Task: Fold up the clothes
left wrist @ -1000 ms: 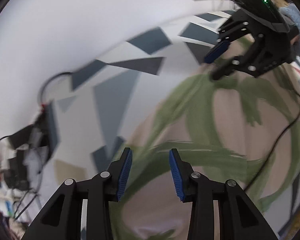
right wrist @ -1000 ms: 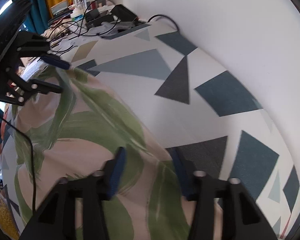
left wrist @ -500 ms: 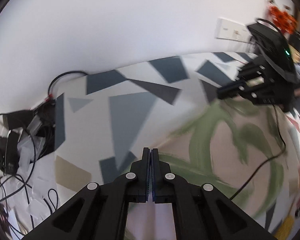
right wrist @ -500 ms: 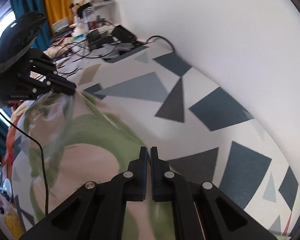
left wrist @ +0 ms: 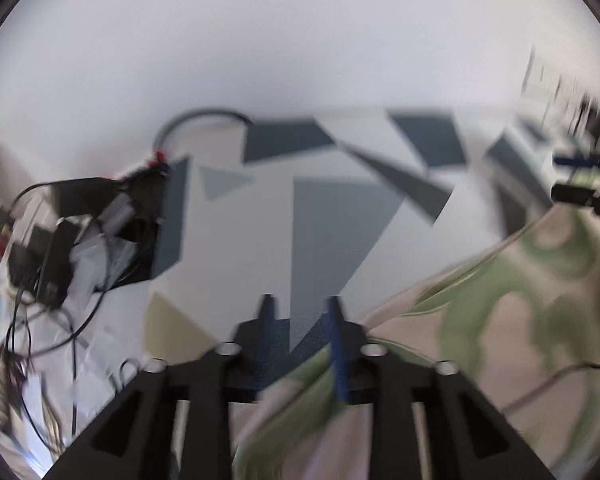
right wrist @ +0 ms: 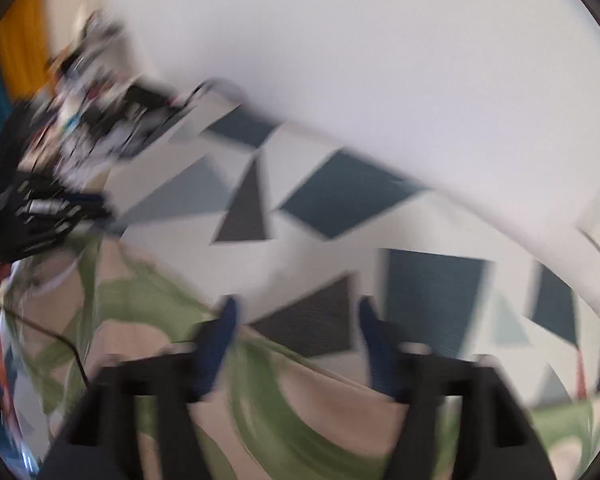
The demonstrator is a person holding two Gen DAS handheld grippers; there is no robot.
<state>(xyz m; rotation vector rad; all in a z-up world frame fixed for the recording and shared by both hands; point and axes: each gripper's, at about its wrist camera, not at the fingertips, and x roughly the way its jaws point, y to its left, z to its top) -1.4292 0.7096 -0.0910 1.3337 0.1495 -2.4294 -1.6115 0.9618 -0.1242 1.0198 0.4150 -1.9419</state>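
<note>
A beige garment with green leaf shapes point(left wrist: 500, 320) lies on a white cover with blue and grey triangles point(left wrist: 332, 232). My left gripper point(left wrist: 298, 312) is open above the garment's far edge, with cloth under its right finger. My right gripper point(right wrist: 296, 316) is open wide above the garment point(right wrist: 284, 400), at its far edge. Each gripper shows blurred in the other's view: the right one point(left wrist: 584, 192) at the far right, the left one point(right wrist: 40, 216) at the far left. Both views are motion-blurred.
A white wall point(left wrist: 300, 40) runs along the far side of the cover. Black boxes and tangled cables point(left wrist: 80, 232) lie at the cover's left end. A thin black cable point(right wrist: 60, 344) crosses the garment. An orange curtain point(right wrist: 16, 40) hangs at the far left.
Both grippers were open a second ago, shut half a second ago over the garment's far edge, and have opened again. Both views have swung and blurred.
</note>
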